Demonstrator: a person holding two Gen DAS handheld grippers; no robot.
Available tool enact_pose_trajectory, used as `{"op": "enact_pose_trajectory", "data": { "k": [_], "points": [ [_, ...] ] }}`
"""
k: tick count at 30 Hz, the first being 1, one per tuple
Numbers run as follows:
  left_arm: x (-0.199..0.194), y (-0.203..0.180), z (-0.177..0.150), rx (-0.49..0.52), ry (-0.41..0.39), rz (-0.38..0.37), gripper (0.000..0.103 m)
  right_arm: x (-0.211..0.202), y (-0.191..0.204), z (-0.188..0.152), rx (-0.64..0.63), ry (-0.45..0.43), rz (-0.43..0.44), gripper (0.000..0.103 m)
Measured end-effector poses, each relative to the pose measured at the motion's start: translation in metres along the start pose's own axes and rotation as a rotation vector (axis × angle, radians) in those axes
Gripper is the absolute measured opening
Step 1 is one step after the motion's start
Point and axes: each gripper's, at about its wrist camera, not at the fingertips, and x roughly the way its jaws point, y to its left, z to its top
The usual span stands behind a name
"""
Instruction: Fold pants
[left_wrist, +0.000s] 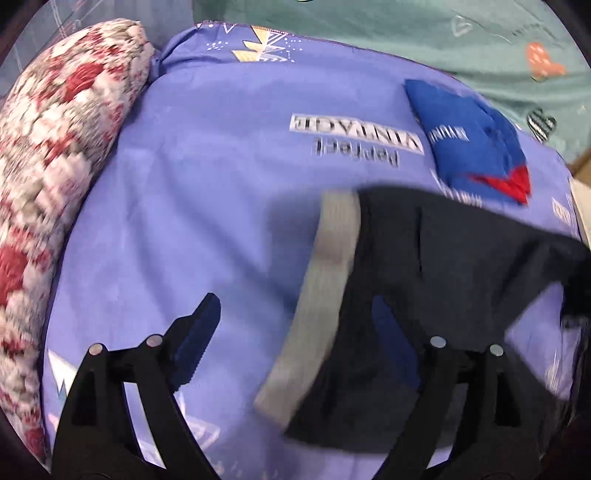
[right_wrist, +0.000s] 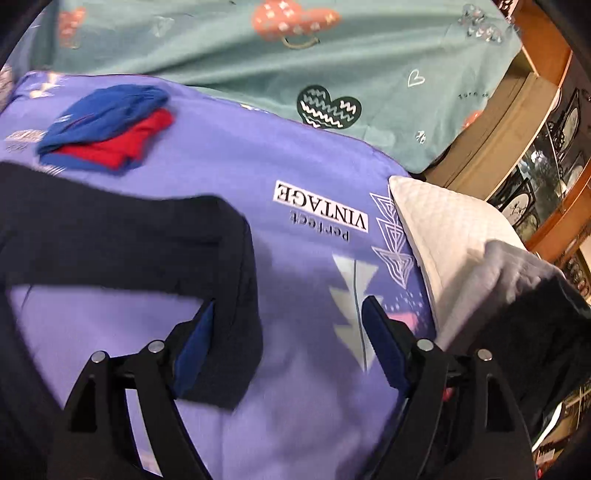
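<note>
Dark navy pants (left_wrist: 436, 266) with a grey waistband (left_wrist: 325, 288) lie spread on a purple bedsheet (left_wrist: 207, 206). My left gripper (left_wrist: 299, 332) is open, its fingers either side of the waistband end, just above the cloth. In the right wrist view one pant leg (right_wrist: 155, 236) bends toward me. My right gripper (right_wrist: 288, 332) is open; its left finger (right_wrist: 195, 347) lies on the leg's edge, its right finger over bare sheet (right_wrist: 295, 155).
A folded blue and red garment (left_wrist: 476, 147) lies farther back on the sheet; it also shows in the right wrist view (right_wrist: 110, 125). A red-and-white patterned bolster (left_wrist: 55, 147) runs along the left. A white pillow (right_wrist: 443, 229), dark clothes (right_wrist: 535, 332) and a wooden cabinet (right_wrist: 546, 122) stand right.
</note>
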Motion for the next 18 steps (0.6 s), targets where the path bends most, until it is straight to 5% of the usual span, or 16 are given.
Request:
{"op": "enact_pose_trajectory", "data": {
  "k": [3,6,9,12,18],
  "points": [
    [-0.008,0.011,-0.048,-0.006,0.024,-0.021,0.087,-0.015,-0.015,-0.027,-0.030,-0.007,-0.139,0.089],
    [0.002,0.019,-0.088,-0.057,0.105,-0.070,0.087,-0.007,-0.058,-0.037,0.106,0.058,-0.253,0.089],
    [0.011,0.019,-0.107,-0.093,0.140,-0.118,0.087,-0.023,-0.066,-0.044,0.190,0.046,-0.133,0.089],
    [0.024,0.010,-0.114,-0.142,0.174,-0.208,0.087,-0.050,-0.030,-0.059,0.085,0.013,-0.033,0.089],
    [0.042,-0.003,-0.100,-0.182,0.136,-0.183,0.090,-0.090,0.007,-0.121,0.009,0.029,0.111,0.089]
  ]
}}
